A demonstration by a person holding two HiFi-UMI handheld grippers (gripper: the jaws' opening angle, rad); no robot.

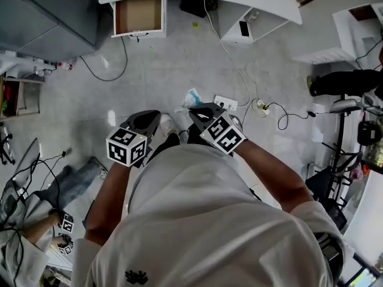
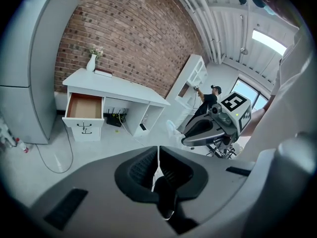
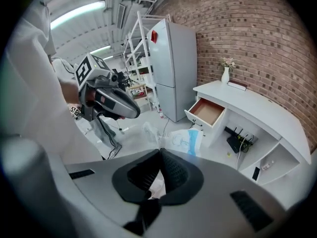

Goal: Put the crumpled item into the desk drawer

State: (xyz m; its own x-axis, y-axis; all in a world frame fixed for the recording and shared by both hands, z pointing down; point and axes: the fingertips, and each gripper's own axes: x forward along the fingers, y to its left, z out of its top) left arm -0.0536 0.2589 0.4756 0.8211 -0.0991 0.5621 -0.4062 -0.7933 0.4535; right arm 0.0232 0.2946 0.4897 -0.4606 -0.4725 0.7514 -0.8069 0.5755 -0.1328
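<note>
White crumpled item (image 3: 183, 140) is sitting clamped in right gripper (image 3: 159, 151); left gripper (image 2: 158, 150) closed, empty; drawer (image 1: 139, 15) is standing open far left across floor (image 1: 161, 70).

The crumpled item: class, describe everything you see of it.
The crumpled item is a thin, wrinkled bag or wrapper, seemingly plastic film: translucent white with a blue panel and faint line print. The right gripper has its jaws shut on one edge; the rest sticks out ahead, over the floor, touching nothing else.
</note>
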